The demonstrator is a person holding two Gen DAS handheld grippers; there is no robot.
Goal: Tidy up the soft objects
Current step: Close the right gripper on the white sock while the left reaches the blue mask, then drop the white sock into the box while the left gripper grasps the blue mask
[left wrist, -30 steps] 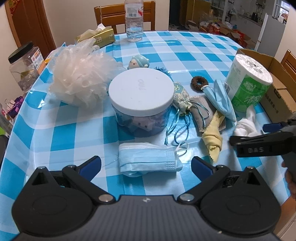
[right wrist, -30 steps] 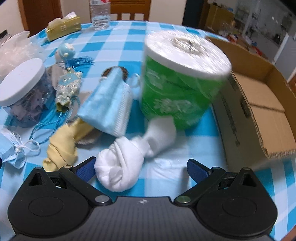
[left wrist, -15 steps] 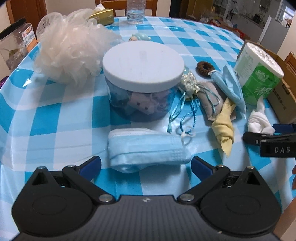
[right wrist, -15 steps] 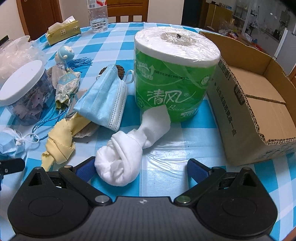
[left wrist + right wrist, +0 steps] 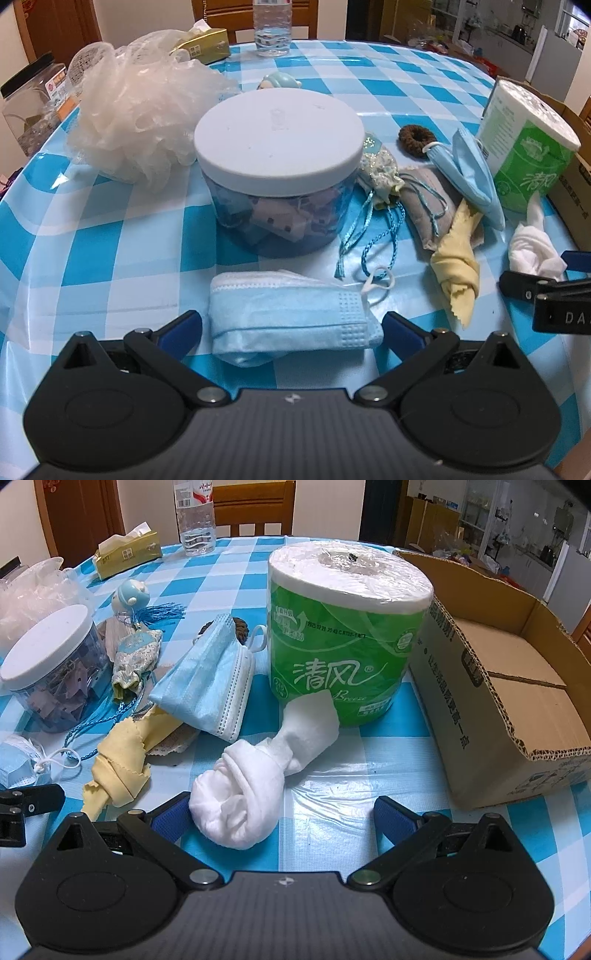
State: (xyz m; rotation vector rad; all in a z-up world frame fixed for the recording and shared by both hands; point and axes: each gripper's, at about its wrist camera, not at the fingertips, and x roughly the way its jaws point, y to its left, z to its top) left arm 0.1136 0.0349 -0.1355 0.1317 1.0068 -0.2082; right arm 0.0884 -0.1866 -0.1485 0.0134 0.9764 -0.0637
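- Lying flat on the checked tablecloth, a folded blue face mask sits between the spread fingers of the left gripper; fingers released, neither pad clearly touching it.
- White knotted cloth lies on the table by the right gripper; jaws wide apart, nothing grasped. The left blue pad is against or just beside the cloth's rounded end; cannot tell which. The other pad stands well clear.
- Cloth's loose tail reaches the base of the green-wrapped toilet roll.
- Second blue mask leans tilted, just left of the roll, partly hiding a brown hair tie.
- Yellow knotted cloth lies left of the white one, over the edge of a grey pouch.
- Small patterned pouch with blue cords sits between pouch and jar.
- Clear jar with white lid stands upright behind the folded mask.
- Mesh bath sponge left of jar, near it.
- Open cardboard box right of the roll, just beside it.
- Far edge: tissue pack, water bottle.
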